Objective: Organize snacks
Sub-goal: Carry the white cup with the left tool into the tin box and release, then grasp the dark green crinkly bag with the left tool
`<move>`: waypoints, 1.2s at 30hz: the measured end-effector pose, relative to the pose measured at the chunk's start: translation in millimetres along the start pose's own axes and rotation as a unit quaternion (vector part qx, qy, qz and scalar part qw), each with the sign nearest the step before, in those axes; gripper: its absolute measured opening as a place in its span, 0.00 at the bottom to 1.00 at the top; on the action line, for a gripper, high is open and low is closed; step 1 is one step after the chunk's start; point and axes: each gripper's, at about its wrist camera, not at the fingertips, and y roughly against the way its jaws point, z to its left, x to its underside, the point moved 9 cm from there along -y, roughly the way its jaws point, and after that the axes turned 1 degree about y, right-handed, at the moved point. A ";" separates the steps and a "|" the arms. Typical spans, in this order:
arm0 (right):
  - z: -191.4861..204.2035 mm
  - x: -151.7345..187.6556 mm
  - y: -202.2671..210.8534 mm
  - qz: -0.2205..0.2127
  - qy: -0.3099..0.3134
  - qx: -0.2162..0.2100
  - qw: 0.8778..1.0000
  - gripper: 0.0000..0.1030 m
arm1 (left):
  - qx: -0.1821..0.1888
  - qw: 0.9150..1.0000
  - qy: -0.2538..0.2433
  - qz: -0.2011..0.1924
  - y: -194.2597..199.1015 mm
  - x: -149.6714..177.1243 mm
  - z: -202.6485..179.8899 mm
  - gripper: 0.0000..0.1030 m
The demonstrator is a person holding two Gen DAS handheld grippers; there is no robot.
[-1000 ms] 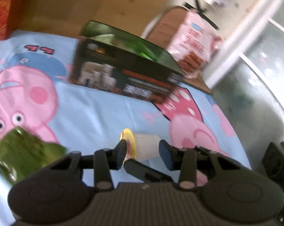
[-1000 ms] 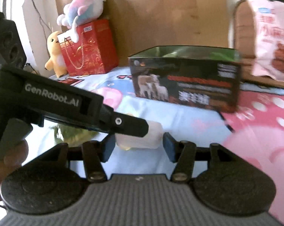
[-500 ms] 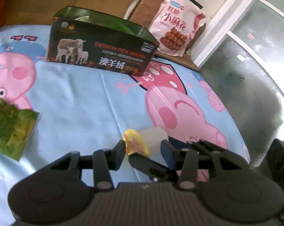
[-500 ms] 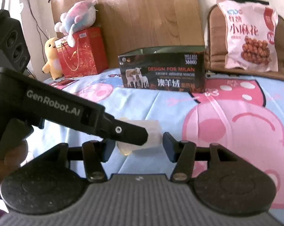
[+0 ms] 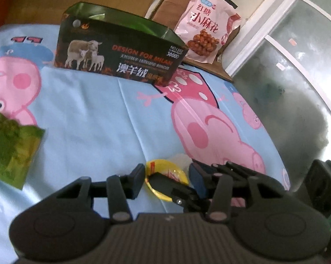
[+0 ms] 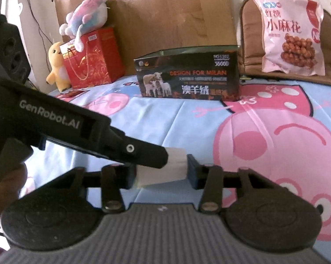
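A small jelly cup with a yellow foil lid (image 5: 165, 171) and a translucent white body (image 6: 165, 169) sits between the fingers of both grippers. My left gripper (image 5: 166, 179) brackets the lid end; my right gripper (image 6: 160, 172) closes on the cup body from the other side. One left finger (image 6: 143, 151) crosses in front of the cup. An open dark box with sheep pictures (image 5: 119, 59) (image 6: 187, 77) stands farther back on the cloth. A green snack packet (image 5: 9, 151) lies at the left. A pink snack bag (image 5: 207, 33) (image 6: 290, 35) leans on a brown cushion.
A cartoon-pig cloth (image 5: 99, 121) covers the surface. A red gift bag (image 6: 93, 59), a yellow plush (image 6: 56, 66) and a pastel plush (image 6: 86, 17) stand at the back left. A glass door (image 5: 286, 88) lies to the right.
Both grippers tilted so the box and pink bag came into sharper view, then moved nearer the box. The cup stays between the fingers of both.
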 end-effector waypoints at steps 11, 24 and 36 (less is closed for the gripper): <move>-7.5 -100.8 -26.5 -0.103 0.030 -0.004 0.994 0.47 | -0.019 0.994 -0.033 -0.100 22.6 -113.7 -2.8 0.44; -37.3 -128.9 -77.0 -0.112 -0.003 0.032 0.993 0.53 | -0.054 0.990 0.004 -0.127 -11.2 -172.6 47.1 0.46; 66.3 -27.9 -51.2 0.059 -0.025 -0.186 0.980 0.55 | -0.151 0.977 0.085 -0.124 93.2 -58.8 145.3 0.47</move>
